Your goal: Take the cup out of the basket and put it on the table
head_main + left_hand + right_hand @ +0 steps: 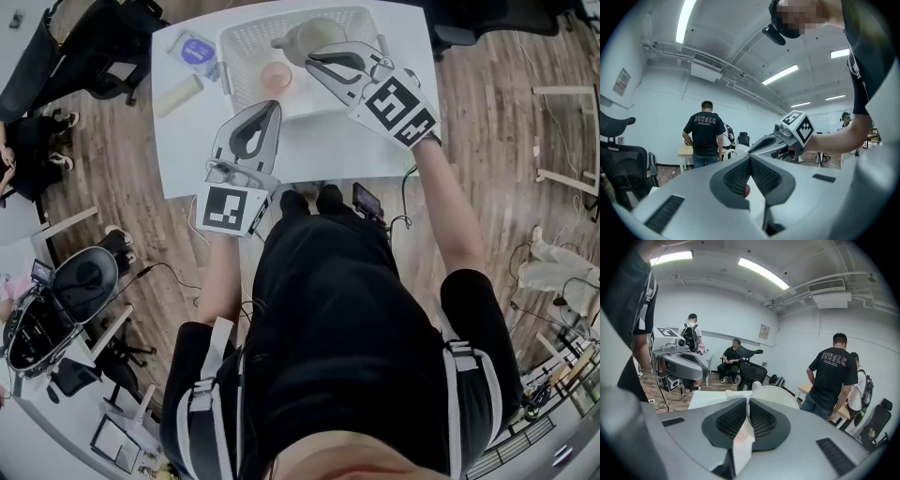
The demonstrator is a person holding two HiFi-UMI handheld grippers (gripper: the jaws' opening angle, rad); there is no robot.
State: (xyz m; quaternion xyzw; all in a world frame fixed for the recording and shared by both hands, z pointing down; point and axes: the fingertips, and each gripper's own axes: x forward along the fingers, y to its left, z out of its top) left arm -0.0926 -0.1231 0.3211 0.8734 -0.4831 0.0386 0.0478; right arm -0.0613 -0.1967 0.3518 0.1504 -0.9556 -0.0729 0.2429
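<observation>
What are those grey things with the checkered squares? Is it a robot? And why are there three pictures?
It is not a robot. A person holds a grey grabbing tool in each hand: the left tool and the right tool. The checkered cubes are part of them. One picture comes from a camera on the person's head, looking down. The other two come from little cameras riding on each tool, looking along its jaws into the room. On the white table stands a white basket with a pink cup and a cream jug inside. Beside it lie a blue packet and a pale roll. Both tools are closed and hold nothing. The right one hovers over the basket.
</observation>
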